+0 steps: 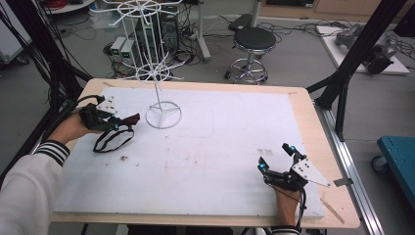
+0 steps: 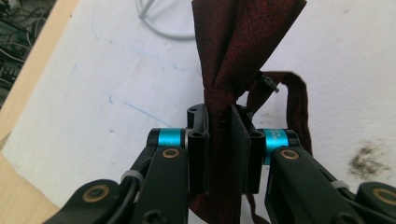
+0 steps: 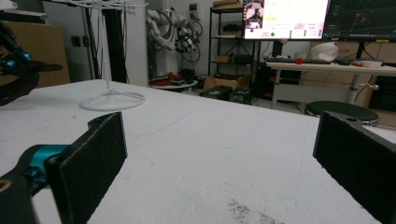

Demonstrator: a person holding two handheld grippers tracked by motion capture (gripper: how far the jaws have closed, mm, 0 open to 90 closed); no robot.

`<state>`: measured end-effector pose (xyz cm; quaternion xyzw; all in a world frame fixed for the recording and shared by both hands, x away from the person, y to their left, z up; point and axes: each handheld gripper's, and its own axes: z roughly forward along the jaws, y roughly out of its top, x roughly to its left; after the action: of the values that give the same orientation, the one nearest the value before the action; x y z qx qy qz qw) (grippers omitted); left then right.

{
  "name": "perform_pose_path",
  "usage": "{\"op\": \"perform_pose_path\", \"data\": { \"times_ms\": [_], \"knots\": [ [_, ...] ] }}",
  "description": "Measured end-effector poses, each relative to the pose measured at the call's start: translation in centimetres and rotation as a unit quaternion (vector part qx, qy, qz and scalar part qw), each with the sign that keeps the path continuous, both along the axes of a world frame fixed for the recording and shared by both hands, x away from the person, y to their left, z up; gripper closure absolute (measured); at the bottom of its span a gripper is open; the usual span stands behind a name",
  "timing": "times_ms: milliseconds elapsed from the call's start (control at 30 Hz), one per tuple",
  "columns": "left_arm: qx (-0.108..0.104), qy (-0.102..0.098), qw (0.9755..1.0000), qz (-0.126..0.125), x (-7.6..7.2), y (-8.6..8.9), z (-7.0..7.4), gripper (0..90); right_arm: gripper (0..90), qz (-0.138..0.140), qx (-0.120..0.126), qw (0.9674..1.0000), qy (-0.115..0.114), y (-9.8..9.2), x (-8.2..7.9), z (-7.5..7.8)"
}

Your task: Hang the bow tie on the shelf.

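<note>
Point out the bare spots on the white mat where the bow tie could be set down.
Widest free patch: the white mat between the wire rack and the open right gripper. The far right corner is bare too. Crowded: the left edge, where the left gripper clamps the bow tie beside the rack's base.

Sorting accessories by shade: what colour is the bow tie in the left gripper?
Dark maroon red, faintly mottled; the bow tie shows best in the left gripper view.

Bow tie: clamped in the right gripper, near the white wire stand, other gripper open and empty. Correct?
Wrong hand. The left gripper clamps the dark red bow tie, as the left gripper view shows. The white wire stand is nearby; the right gripper is the open, empty one.
</note>
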<state>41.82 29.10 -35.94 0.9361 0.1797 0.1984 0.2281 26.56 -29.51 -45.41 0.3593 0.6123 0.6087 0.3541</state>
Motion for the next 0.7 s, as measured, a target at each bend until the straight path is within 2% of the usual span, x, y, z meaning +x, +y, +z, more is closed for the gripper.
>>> {"op": "perform_pose_path", "data": {
  "times_ms": [33, 67, 100, 133, 300, 400, 433, 500, 600, 633, 667, 700],
  "knots": [
    [-0.022, -0.005, 0.9997, 0.003, -0.4, 0.0, 0.3, 77.5, 2.1, 0.0, 0.0, 1.0, 0.0, 0.0, 0.0, 0.0],
    [-0.032, -0.006, 0.9995, 0.004, -0.6, 0.1, 0.4, 77.5, 2.1, 0.0, 0.0, 1.0, -0.001, 0.0, 0.0, 0.0],
    [-0.032, -0.006, 0.9995, 0.004, -0.6, 0.1, 0.4, 77.5, 2.1, 0.0, 0.001, 1.0, -0.001, 0.0, 0.0, 0.0],
    [-0.044, -0.008, 0.9989, 0.012, -1.1, 0.0, 0.4, 77.5, 2.1, 0.0, 0.0, 1.0, -0.001, 0.0, 0.0, 0.0],
    [-0.048, -0.012, 0.9988, 0.009, -1.9, -0.2, 0.6, 77.5, 2.1, 0.001, -0.002, 1.0, -0.003, 0.0, 0.0, 0.0],
    [-0.066, -0.015, 0.9976, 0.014, -2.4, -0.4, 1.0, 77.5, 2.1, 0.0, -0.002, 1.0, -0.003, 0.0, 0.0, 0.0],
    [-0.084, -0.017, 0.9961, 0.021, -2.6, -0.5, 1.3, 77.5, 2.1, 0.0, -0.002, 1.0, -0.003, 0.0, 0.0, 0.0],
    [-0.087, -0.022, 0.9957, 0.022, -2.7, -0.5, 1.6, 77.5, 2.1, 0.0, -0.002, 1.0, -0.002, 0.0, 0.0, 0.0],
    [-0.122, -0.043, 0.9912, 0.025, -3.2, -0.6, 2.5, 77.5, 2.1, 0.0, -0.003, 1.0, -0.002, 0.0, 0.0, 0.0],
    [-0.122, -0.043, 0.9912, 0.025, -3.2, -0.6, 2.5, 77.5, 2.1, 0.0, -0.003, 1.0, -0.002, 0.0, 0.0, 0.0],
    [-0.141, -0.046, 0.9886, 0.023, -3.3, -0.5, 2.9, 77.5, 2.1, 0.0, -0.002, 1.0, -0.002, 0.0, 0.0, 0.0],
    [-0.141, -0.046, 0.9886, 0.023, -3.3, -0.5, 2.9, 77.5, 2.1, 0.0, -0.002, 1.0, -0.002, 0.0, 0.0, 0.0]
  ]
}}
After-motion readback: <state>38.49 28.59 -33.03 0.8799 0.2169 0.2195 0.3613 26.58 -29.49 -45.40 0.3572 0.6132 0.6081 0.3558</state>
